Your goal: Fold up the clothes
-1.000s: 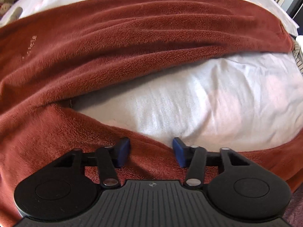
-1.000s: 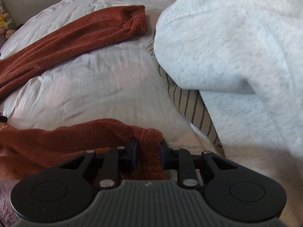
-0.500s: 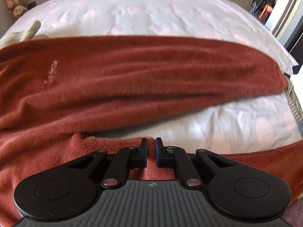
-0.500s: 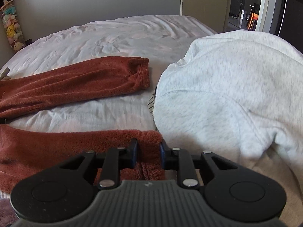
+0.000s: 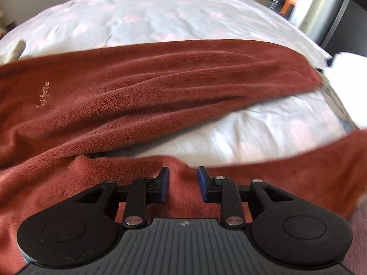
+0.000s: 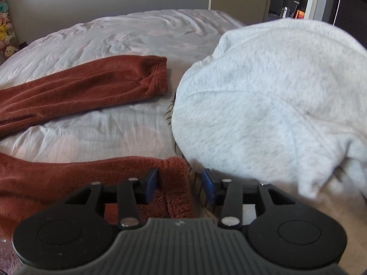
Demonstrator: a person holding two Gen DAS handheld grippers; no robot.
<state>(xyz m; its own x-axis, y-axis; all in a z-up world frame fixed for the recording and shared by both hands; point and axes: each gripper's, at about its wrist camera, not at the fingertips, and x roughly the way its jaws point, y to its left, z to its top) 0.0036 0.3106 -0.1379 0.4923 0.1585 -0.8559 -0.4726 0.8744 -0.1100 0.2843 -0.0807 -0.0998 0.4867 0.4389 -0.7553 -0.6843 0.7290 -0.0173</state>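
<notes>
We are working on the rust-brown fleece trousers spread across the bed: 1 leg is lying flat from 9 o'clock to 2 o'clock, the other is running along the near edge under both tools. Our left gripper is standing spread, its jaws having just been opening, with the near leg's fleece between the blue pads but not pinched. Our right gripper is likewise parting, and the near leg's cuff is sitting loose by the left pad, free of the right one.

With both grips loosening, we are risking the near leg sliding off the mattress edge or bunching, since plush pile is heavy and limp. The grey sweatshirt, heaped at 2 o'clock, is crowding the cuff and could catch on the right pad; a striped cloth is peeking from beneath it.

The fleece is looking thick and velvety, creasing in long soft ridges; the sheet is thin, wrinkled cotton with faint pink blotches; the sweatshirt is marled and rounded.
</notes>
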